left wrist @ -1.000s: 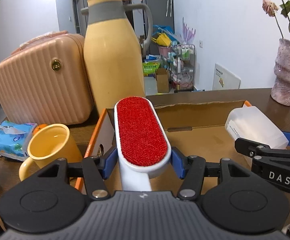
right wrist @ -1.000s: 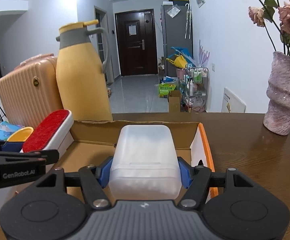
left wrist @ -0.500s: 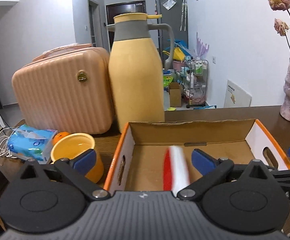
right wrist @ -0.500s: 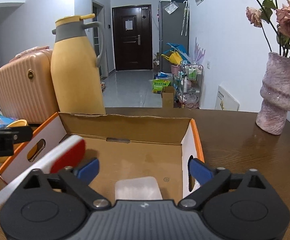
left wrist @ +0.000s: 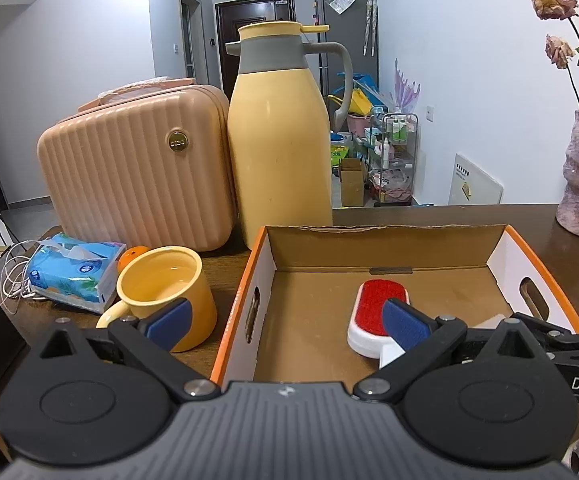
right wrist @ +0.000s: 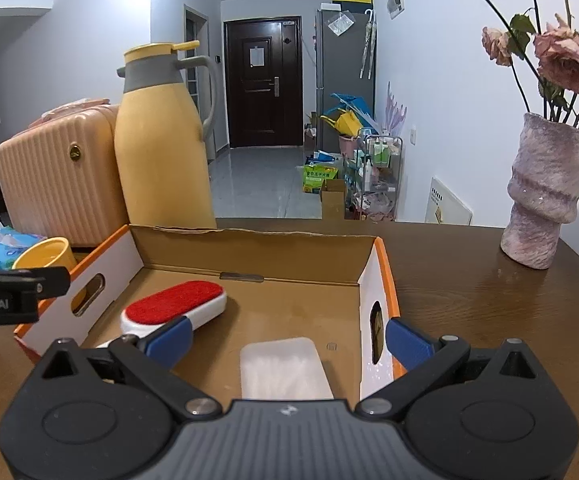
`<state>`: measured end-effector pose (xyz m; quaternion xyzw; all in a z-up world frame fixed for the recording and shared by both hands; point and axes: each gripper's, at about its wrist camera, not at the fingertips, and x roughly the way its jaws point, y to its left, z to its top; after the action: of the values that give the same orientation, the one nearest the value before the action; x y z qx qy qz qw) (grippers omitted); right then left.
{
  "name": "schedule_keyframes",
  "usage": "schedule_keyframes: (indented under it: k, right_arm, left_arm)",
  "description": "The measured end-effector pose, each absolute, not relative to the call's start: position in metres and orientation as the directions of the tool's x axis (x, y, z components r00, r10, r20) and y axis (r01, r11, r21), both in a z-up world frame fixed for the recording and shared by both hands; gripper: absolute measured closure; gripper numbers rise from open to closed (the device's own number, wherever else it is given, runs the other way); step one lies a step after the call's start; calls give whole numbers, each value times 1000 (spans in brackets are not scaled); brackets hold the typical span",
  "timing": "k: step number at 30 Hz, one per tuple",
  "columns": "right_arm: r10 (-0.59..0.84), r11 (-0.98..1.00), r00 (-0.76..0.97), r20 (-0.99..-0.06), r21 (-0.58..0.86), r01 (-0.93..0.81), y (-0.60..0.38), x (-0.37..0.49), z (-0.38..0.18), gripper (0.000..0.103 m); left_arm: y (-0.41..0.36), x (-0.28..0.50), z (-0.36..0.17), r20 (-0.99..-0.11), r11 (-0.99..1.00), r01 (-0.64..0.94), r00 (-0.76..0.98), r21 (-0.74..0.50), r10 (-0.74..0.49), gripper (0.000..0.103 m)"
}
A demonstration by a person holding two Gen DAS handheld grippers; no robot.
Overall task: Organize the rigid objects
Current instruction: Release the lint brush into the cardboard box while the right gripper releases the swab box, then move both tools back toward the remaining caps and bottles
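Brown cardboard box (right wrist: 249, 252) with orange rims sits on the dark wood table (right wrist: 469, 300). Left to right inside it: lint brush (right wrist: 175, 304), red pad up, its handle hidden behind the right gripper's (right wrist: 287, 338) left finger; translucent plastic case (right wrist: 283, 366) lying flat, near edge cut off by the gripper body. Both grippers' jaws have just been opening; both now gape wide, holding nothing. From the left gripper (left wrist: 287, 322), the case is barely a sliver behind its right finger. Yellow mug (left wrist: 165, 284) stands outside, left of the box.

Yellow thermos jug (left wrist: 279, 140), peach ribbed case (left wrist: 137, 168), yellow mug (left wrist: 165, 292), tissue pack (left wrist: 73, 276), pink vase (right wrist: 545, 196)
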<state>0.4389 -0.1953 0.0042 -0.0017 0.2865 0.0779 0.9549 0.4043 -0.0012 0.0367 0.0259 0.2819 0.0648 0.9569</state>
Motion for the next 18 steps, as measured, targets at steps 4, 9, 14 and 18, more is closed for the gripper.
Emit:
schedule_keyframes:
  k: [4,9,14,18]
  right_arm:
    - [150,987,829,-539,39,-153,-196,427,8,0]
    - [153,987,832,-533,35,-159,-197,412,12,0]
    - [157,986,835,-527,30,-166,-198,395,16,0]
    - [159,985,837,-523,31,-168,-200,381,19,0]
  left_arm:
    - [-2,394,39,-534,990,-110,834,83,138,0]
    - [-3,382,41,-536,991,-112,833,79,137,0]
    - [-3,378,41,-536,991,-112,833,77,136,0]
    - [-4,362,41,-534,991,-112,835,74,134,0]
